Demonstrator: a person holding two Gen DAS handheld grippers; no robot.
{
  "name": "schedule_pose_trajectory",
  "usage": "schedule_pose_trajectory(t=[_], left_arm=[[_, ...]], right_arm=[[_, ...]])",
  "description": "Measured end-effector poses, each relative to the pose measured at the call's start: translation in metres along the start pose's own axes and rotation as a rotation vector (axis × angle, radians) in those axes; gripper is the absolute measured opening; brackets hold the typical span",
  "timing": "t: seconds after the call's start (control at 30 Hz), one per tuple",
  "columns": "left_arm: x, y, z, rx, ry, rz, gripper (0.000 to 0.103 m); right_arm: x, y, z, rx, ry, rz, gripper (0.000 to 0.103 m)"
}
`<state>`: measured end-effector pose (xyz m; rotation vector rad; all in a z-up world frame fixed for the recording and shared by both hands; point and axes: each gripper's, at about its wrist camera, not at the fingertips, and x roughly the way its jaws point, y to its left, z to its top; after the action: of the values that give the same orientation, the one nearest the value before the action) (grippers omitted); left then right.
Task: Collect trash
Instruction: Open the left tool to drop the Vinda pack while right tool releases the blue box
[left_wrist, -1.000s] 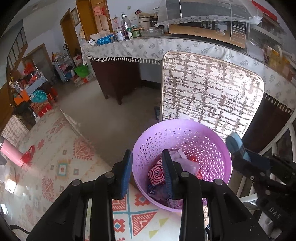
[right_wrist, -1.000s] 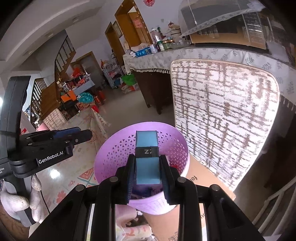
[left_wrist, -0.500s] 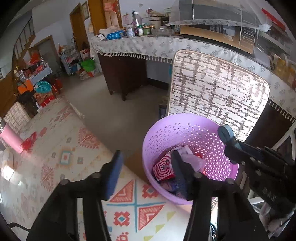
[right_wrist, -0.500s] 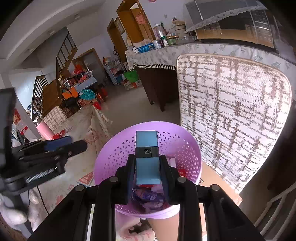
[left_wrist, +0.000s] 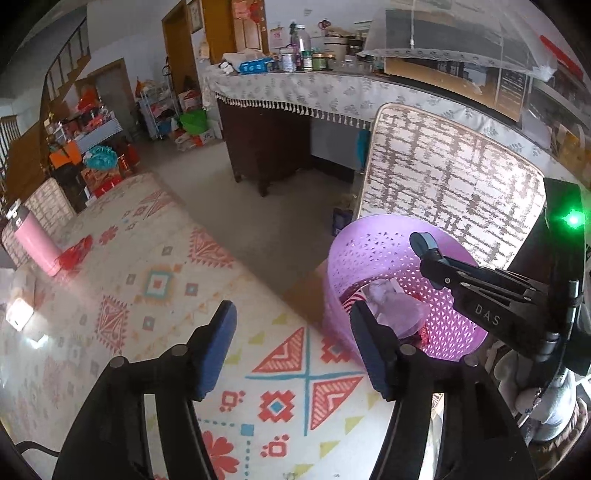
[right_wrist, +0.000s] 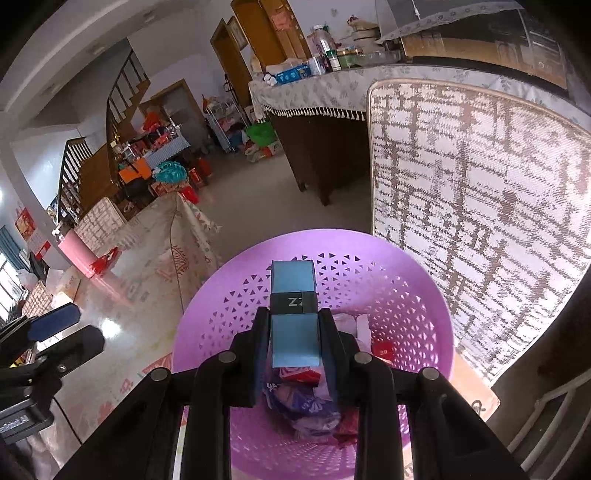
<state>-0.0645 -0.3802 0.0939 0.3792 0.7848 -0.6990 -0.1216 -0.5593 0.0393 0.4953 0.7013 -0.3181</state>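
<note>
Pinching a blue box (right_wrist: 294, 314) above the purple basket (right_wrist: 417, 291), the right gripper (right_wrist: 295, 354) sits inside the rim. Left gripper (left_wrist: 291, 347), just widened and empty, hangs over the patterned tablecloth (left_wrist: 155, 280) beside the basket's edge.

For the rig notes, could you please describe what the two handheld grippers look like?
Both are black frames with round silver bolt heads and flat blue pads on the jaws. The left gripper shows thick black arms. The right gripper, seen side-on, bears white letters "DAS" and a green light on its body. A light glove shows beneath it.
</note>
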Motion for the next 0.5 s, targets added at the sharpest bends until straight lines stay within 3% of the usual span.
schedule_pose_trajectory(t=[0.43, 0.5], left_arm=[[0.001, 0.023, -0.015, -0.055, 0.019, -0.011, 0.063], [0.000, 0.028, -0.017, -0.068, 0.022, -0.016, 0.066]], right_arm=[[0.009, 0.012, -0.003, -0.015, 0.013, -0.022, 0.029], [0.010, 0.011, -0.002, 0.000, 0.012, -0.022, 0.034]])
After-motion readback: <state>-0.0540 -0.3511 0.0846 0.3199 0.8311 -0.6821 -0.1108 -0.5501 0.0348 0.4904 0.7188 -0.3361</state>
